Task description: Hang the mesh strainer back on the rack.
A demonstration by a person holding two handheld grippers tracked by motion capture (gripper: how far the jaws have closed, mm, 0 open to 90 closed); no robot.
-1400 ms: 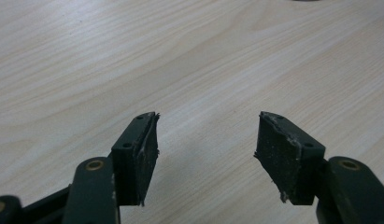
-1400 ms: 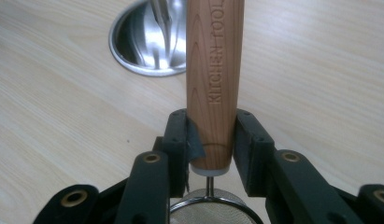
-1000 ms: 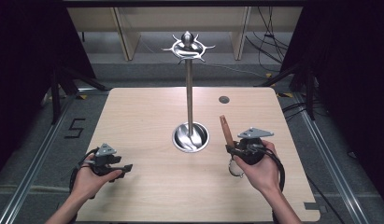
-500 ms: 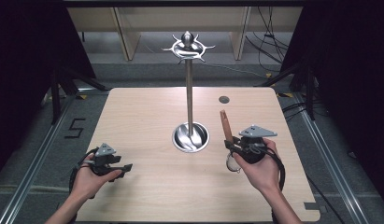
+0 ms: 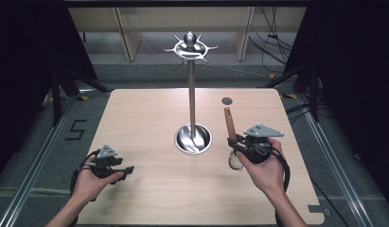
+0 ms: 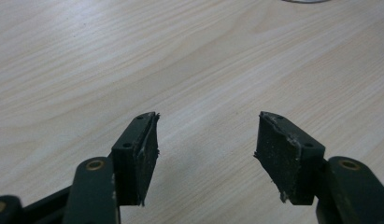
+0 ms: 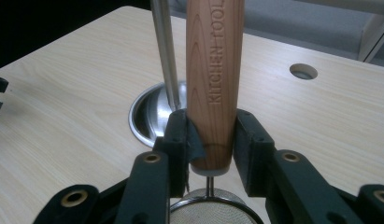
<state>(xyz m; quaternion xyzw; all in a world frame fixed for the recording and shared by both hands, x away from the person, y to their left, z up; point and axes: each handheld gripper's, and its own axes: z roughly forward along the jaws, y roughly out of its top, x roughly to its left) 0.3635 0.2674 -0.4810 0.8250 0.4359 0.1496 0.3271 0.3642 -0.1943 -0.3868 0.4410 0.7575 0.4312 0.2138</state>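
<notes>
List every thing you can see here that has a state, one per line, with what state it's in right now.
Left gripper: open, empty, low over the table.
Right gripper: shut on the strainer handle.
Strainer: held with wooden handle pointing up, mesh end down by the hand.
Stand: upright on its round steel base, hooks at the top bare.
Table hole: open, nothing in it.

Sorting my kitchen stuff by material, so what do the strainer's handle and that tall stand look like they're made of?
The strainer handle, clamped in the right tool, looks like unvarnished reddish wood: visible grain, stamped lettering. Its bowl seems fine metal mesh. The stand looks like polished steel, judging by its mirror-bright pole and base.
</notes>
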